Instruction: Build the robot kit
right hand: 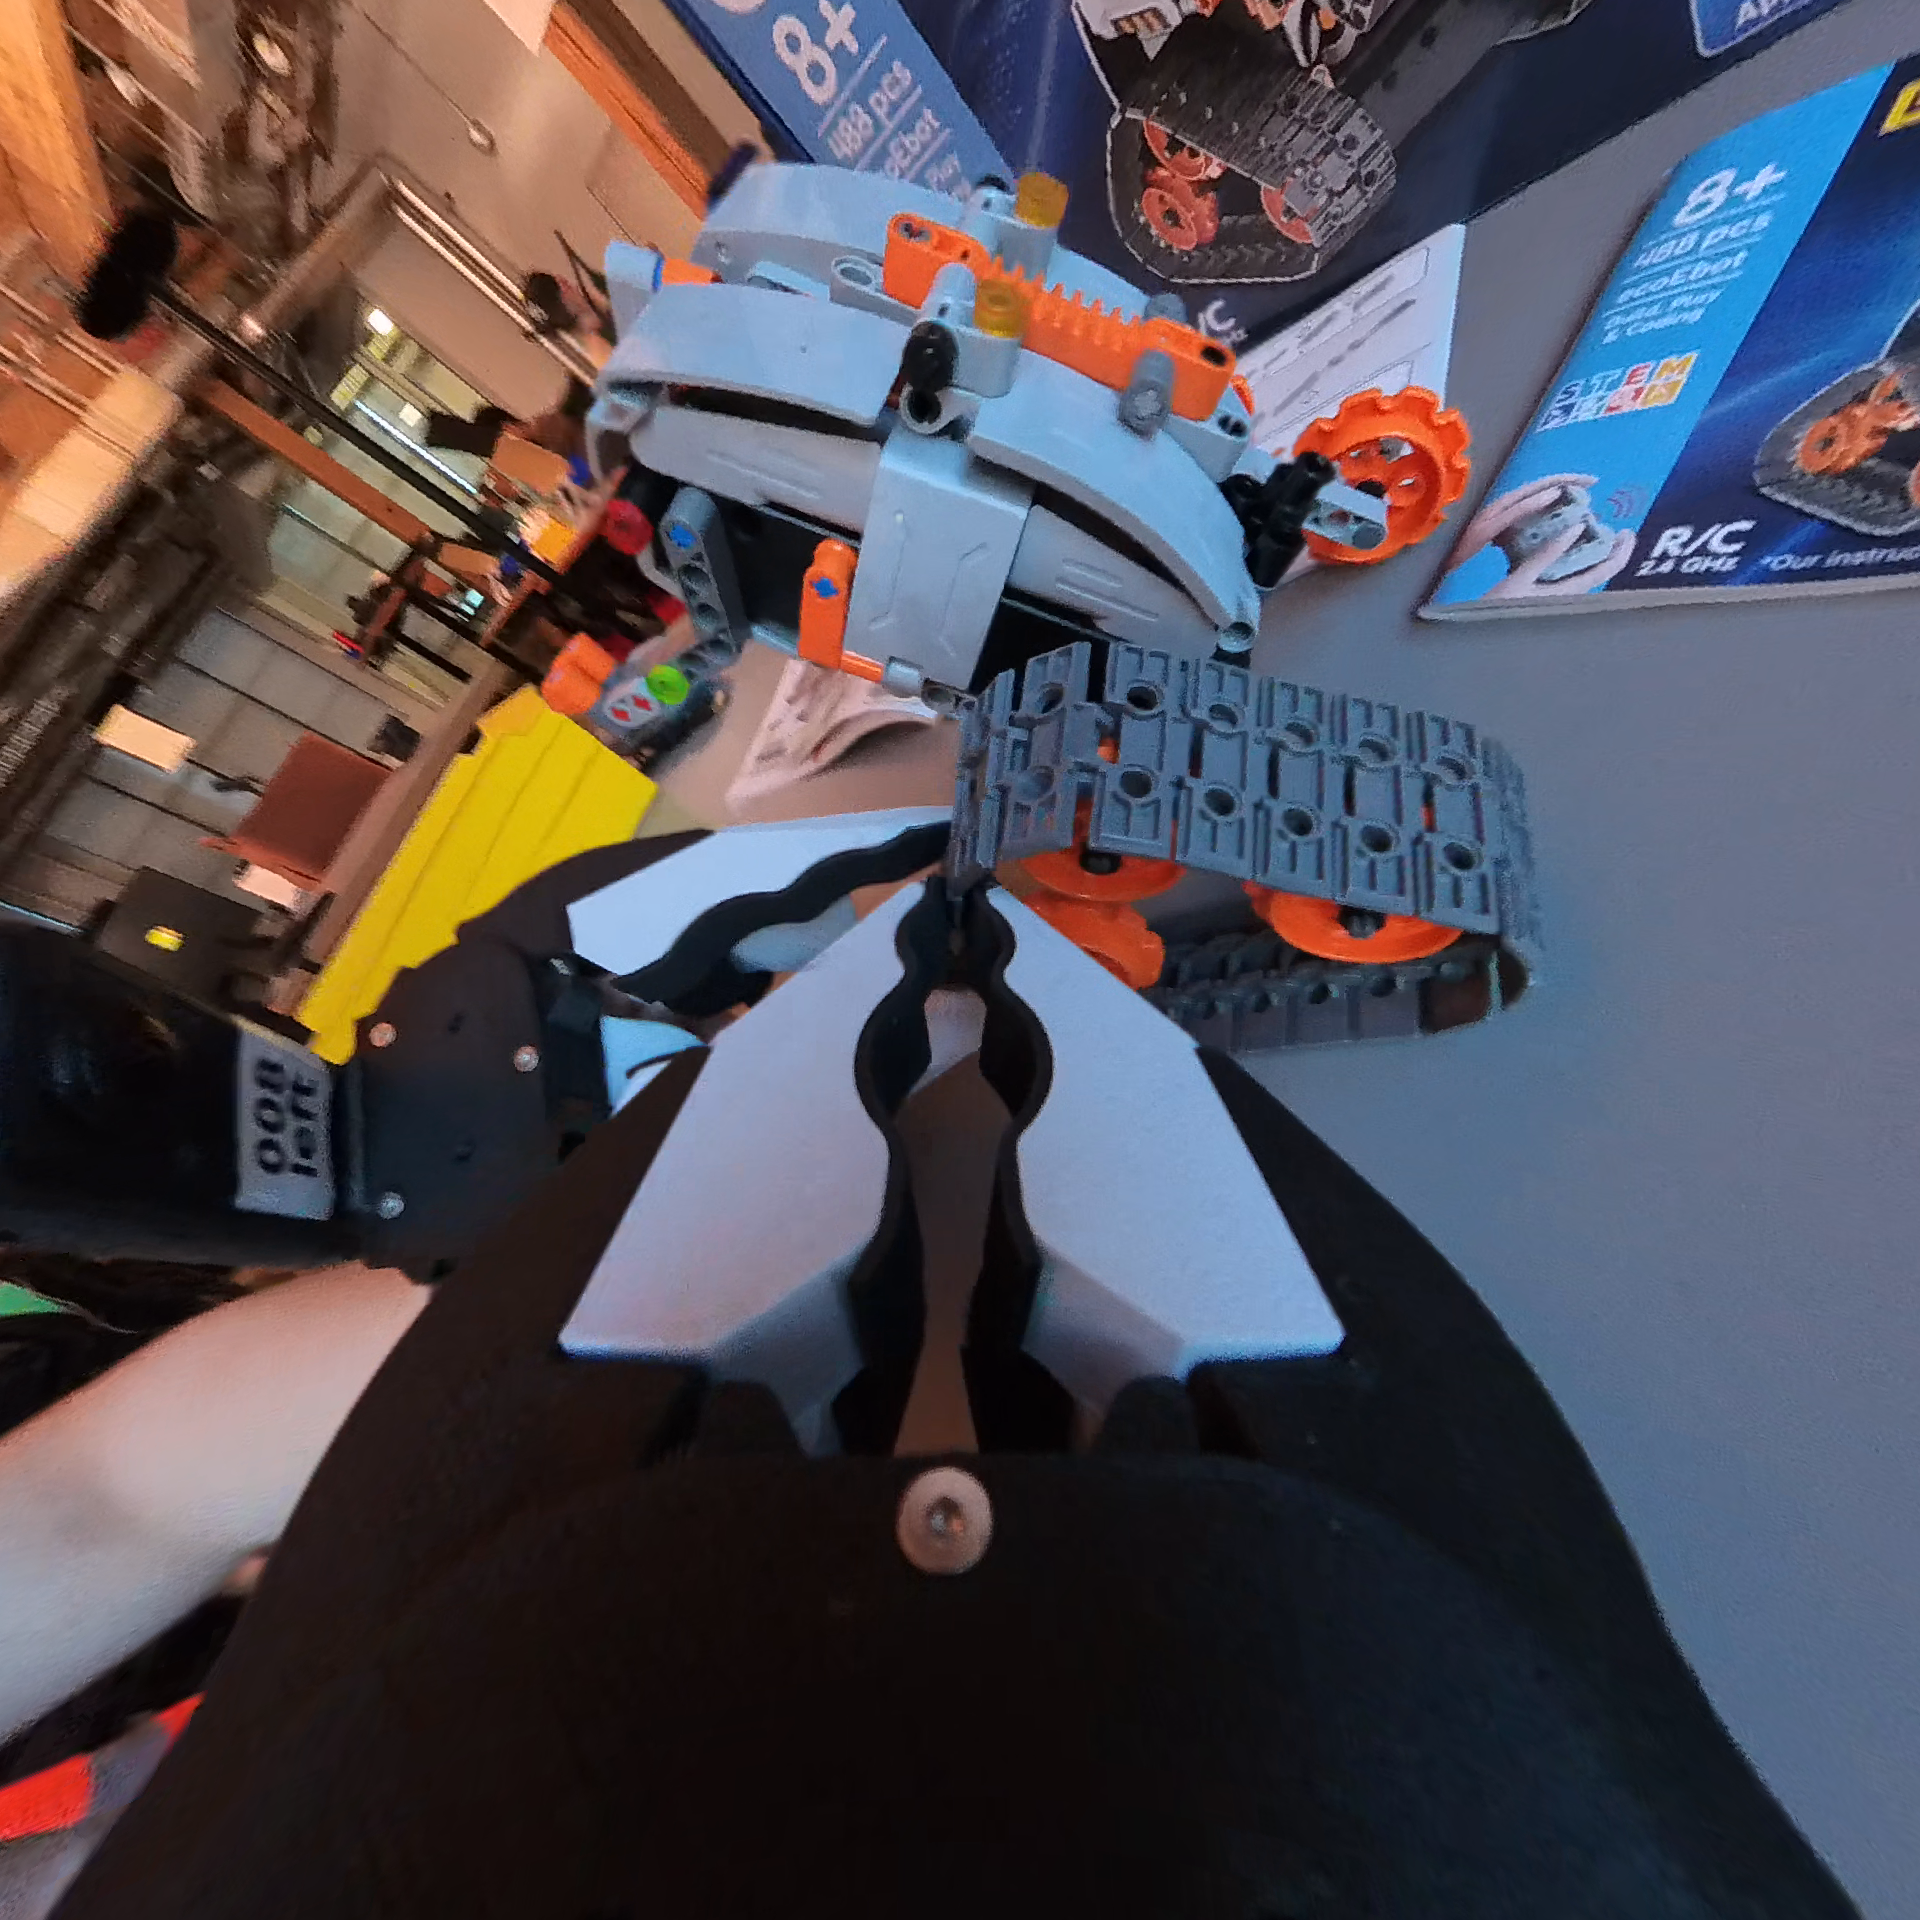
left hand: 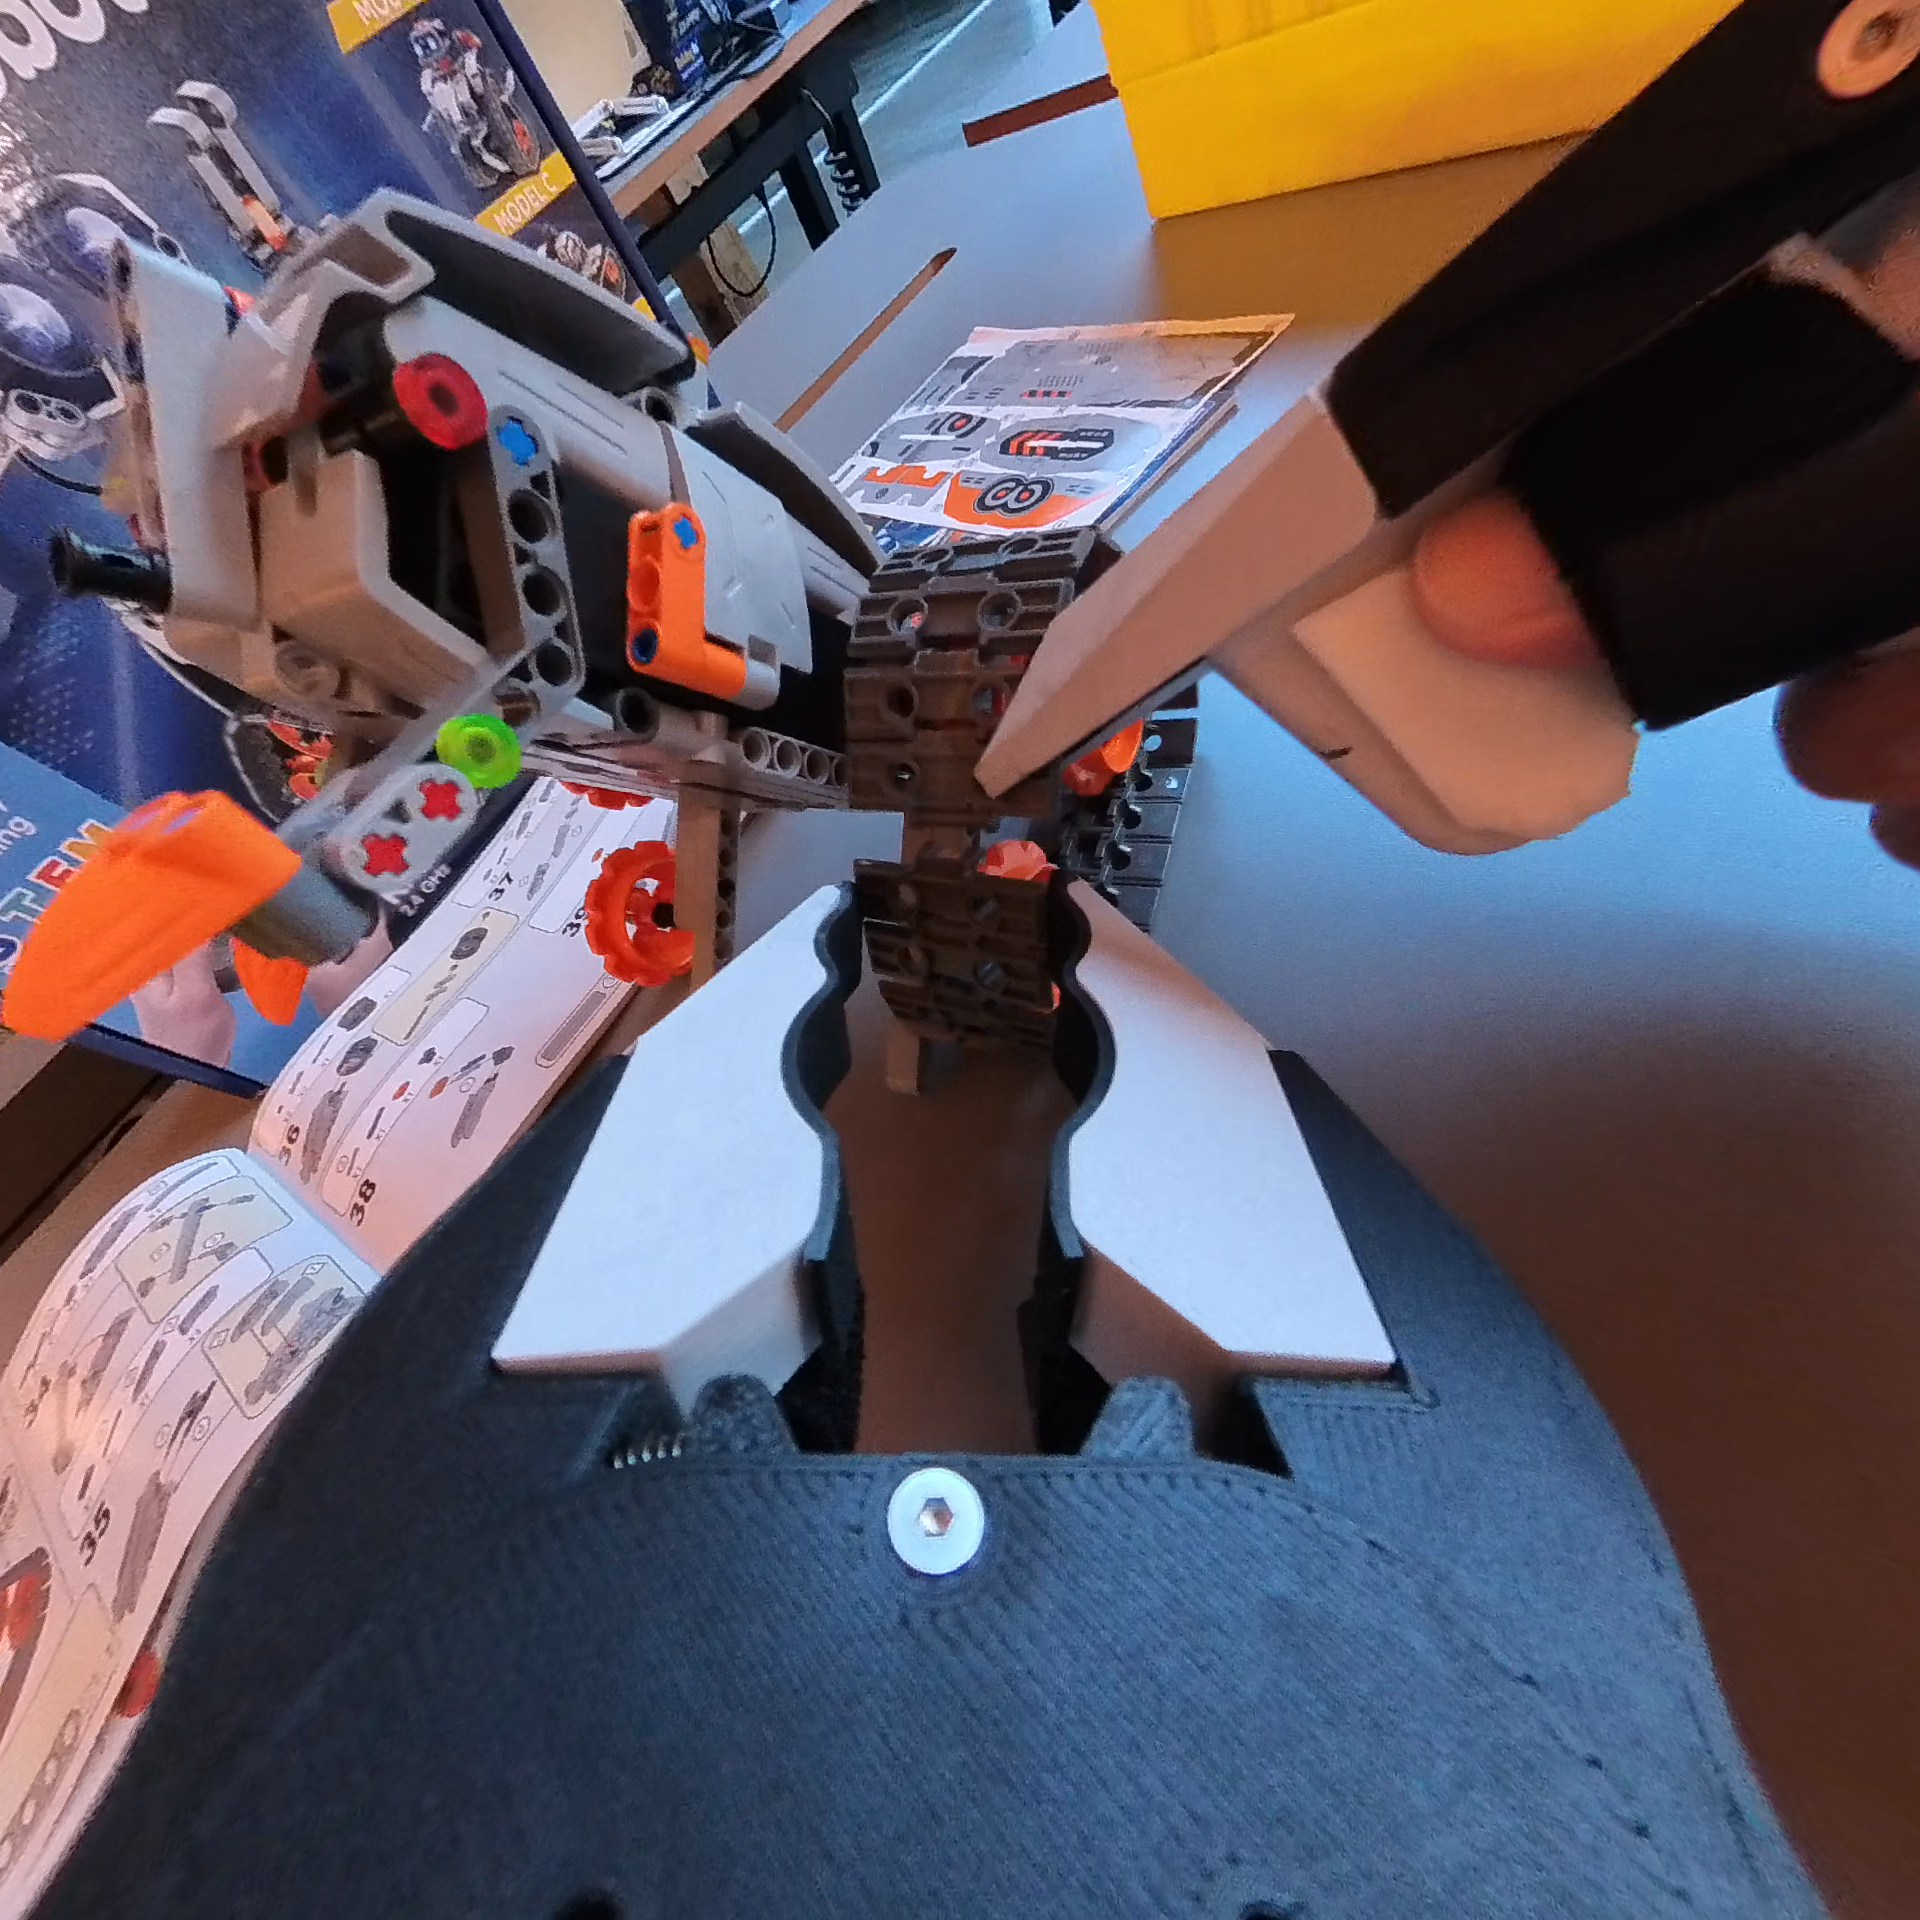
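Both tools are on the same piece. The left tool (left hand: 956, 935) has its white fingers (left hand: 727, 1091) closed in from either side on the loose end of a dark grey linked plastic track (left hand: 956, 644), with the links wedged between the wavy black pads. The right tool (right hand: 951, 896) comes in from two o'clock in the left wrist view. Its fingers are pressed together to a point and pinch the edge of a link just above the left tool's grip.

From the right wrist view the track (right hand: 1299, 800) runs off towards three o'clock, looped over orange plastic sprocket wheels (right hand: 1351, 925) just above the grey table (right hand: 1714, 1143). The left tool (right hand: 748, 914) shows there at ten o'clock of the pinch, side-on.

The track hangs off a grey and orange toy brick vehicle (left hand: 416, 499), which sits tilted at ten o'clock of the left tool. Another orange sprocket (left hand: 636, 914) stands bare on its axle beside the left fingers.

Beneath the vehicle an open instruction booklet (left hand: 416, 1060) is spread out. A printed sticker sheet (left hand: 1049, 436) lies at twelve o'clock, a yellow plastic bin (left hand: 1351, 104) stands beyond it at one o'clock, and a dark blue printed carton (left hand: 62, 312) is propped at the far left.
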A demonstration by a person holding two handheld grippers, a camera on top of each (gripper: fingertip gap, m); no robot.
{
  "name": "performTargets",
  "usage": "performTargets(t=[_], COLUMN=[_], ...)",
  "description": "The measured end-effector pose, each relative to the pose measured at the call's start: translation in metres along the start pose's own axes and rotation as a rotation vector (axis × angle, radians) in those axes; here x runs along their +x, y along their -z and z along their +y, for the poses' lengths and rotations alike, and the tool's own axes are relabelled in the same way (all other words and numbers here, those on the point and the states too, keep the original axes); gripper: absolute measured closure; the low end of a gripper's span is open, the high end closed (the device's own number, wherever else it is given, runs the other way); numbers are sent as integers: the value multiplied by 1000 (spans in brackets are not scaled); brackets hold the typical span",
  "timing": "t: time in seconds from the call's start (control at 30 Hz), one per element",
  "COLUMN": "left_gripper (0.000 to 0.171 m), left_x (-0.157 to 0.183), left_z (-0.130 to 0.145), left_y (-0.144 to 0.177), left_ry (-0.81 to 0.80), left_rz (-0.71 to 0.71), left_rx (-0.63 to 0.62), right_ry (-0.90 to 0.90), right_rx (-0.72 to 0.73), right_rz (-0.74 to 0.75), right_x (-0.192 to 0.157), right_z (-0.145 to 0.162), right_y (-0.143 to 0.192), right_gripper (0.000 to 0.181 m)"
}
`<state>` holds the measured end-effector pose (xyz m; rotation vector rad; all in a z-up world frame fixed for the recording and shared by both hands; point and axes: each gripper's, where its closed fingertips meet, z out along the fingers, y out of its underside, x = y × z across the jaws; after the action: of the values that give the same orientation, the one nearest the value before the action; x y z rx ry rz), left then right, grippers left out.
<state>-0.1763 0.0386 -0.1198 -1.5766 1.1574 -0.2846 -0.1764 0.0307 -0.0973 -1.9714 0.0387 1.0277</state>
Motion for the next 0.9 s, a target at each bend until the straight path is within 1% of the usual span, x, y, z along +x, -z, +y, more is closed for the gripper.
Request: performTargets(t=[0.13,0.2,0.23,0.43,0.6,0.8,0.9], left_gripper=[138,138,138,138,139,139,139], left_x=[0,1,0,-1,-2,-3,-4], left_z=[1,1,1,2,2,2,3], left_y=[0,0,0,0,-1,-1,-1], left_ry=[-20,-17,-15,-19,-15,-40,-32], left_rz=[-16,-14,-17,-30,-29,-56,-53], left_rx=[-4,-8,-8,-9,-8,-11,-14], right_ry=[145,187,181,19,-87,-201,-263], right_rx=[-74,-138,-139,-106,-68,15,80], right_rz=[104,134,130,0,-66,-128,-166], right_x=[3,5,4,-1,-2,-4,-6], right_z=[4,11,11,9,8,7,2], right_y=[-2,-5,-6,-5,-6,-6,-5], right_gripper=[180,179,179,180,179,179,180])
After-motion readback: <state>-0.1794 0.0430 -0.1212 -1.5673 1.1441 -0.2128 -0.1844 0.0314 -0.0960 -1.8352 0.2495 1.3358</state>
